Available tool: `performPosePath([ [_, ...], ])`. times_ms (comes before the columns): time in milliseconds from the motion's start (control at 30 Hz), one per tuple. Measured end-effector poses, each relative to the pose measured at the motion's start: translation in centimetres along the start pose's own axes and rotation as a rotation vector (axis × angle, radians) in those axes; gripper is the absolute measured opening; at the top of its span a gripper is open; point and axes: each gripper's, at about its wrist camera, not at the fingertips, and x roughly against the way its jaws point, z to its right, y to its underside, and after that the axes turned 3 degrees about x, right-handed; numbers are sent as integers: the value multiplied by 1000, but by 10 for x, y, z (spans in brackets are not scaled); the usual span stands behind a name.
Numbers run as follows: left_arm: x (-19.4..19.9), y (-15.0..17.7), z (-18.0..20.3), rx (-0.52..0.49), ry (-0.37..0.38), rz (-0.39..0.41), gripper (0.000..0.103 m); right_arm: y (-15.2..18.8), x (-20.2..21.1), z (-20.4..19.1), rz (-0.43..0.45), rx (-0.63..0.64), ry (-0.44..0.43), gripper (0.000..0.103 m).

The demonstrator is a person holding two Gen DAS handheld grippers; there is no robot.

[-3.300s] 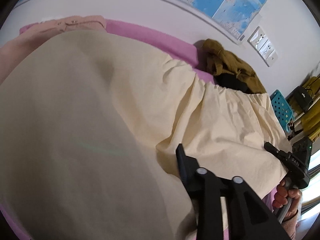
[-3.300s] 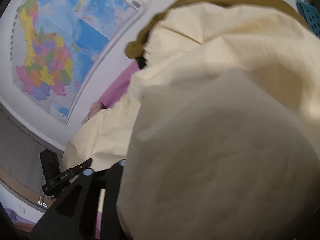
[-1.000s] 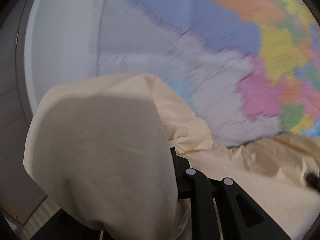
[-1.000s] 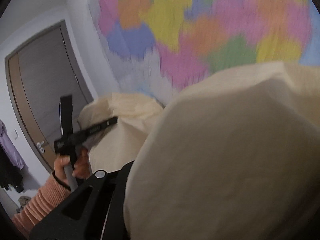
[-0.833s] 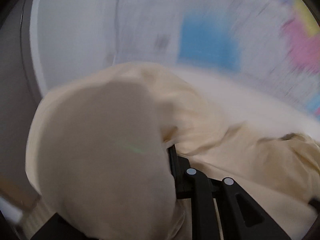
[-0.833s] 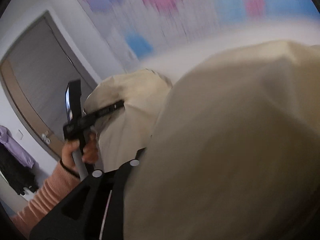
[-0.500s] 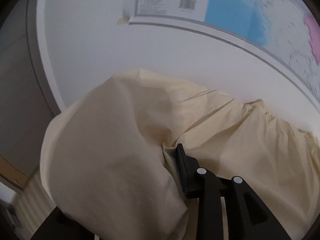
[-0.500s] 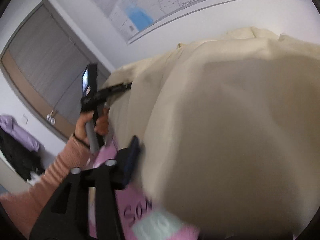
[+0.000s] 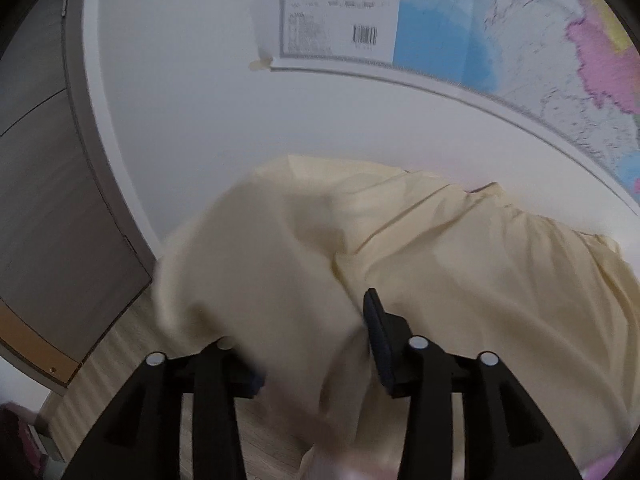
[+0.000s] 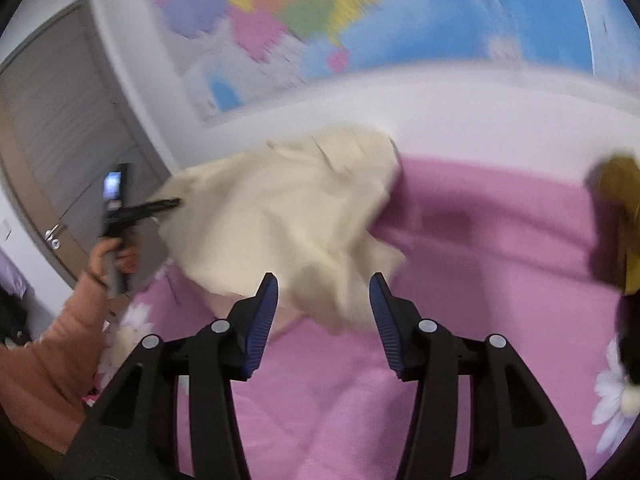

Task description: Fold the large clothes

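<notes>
Lying bunched on the pink bed (image 10: 500, 240) by the wall, the cream cloth (image 10: 288, 216) drapes between the left gripper's (image 9: 316, 344) just-widened jaws; the right gripper (image 10: 324, 300), jaws parted and just narrowing, grips nothing.

Barcode (image 9: 365, 34) on wall map (image 9: 440, 32); print too blurred to read.

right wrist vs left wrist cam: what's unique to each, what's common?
Right wrist only: pink bedspread, olive garment at the right edge, the person's sleeve, and the left hand-held gripper seen from outside. Left wrist only: the map's barcode and wood floor. Both: cream garment, wall map, grey door.
</notes>
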Motion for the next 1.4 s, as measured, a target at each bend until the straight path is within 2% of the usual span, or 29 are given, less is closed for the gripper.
performPosePath([
  [67,7,0,5,-3,18,9,41,8,-22,7,-52,-11,-27,42],
  [133,20,0,13,-8,36,16,42,15,-37,-1,-93,59,-26,10],
  [233,45,-5,33,-34,69,28,42,19,-39,-16,-95,187,-1,8],
  [300,62,-9,41,-36,102,40,42,18,-43,-13,-129,215,39,8],
  [367,74,-19,53,-35,147,50,43,15,-47,-9,-161,207,56,10],
  [400,80,-21,62,-46,167,52,44,13,-48,-9,-164,216,76,14],
  [433,88,-22,70,-63,182,56,47,8,-44,-10,-165,214,109,25],
  [467,91,-20,78,-79,190,56,47,5,-37,-10,-152,204,123,26],
  [567,101,-14,99,-115,252,48,47,-3,-4,-15,-34,186,102,26],
  [633,105,-9,114,-142,253,57,50,-16,6,-24,25,187,90,38],
  [667,107,-7,121,-155,262,59,54,-22,6,-29,42,190,71,40],
  [733,108,-3,133,-167,270,55,57,-34,-3,-39,58,193,62,52],
  [833,103,6,153,-207,261,41,58,-48,-39,-48,31,188,60,53],
  [933,89,17,167,-235,241,3,59,-51,-82,-49,-44,158,48,53],
  [1000,82,23,172,-253,218,4,60,-40,-104,-45,-109,130,23,53],
  [1067,81,27,174,-259,207,8,61,-27,-116,-39,-134,112,23,53],
  [1233,91,29,177,-241,192,21,63,-27,-105,-42,-135,100,14,54],
  [1400,111,29,184,-226,203,49,70,-26,-85,-60,-73,132,-5,55],
])
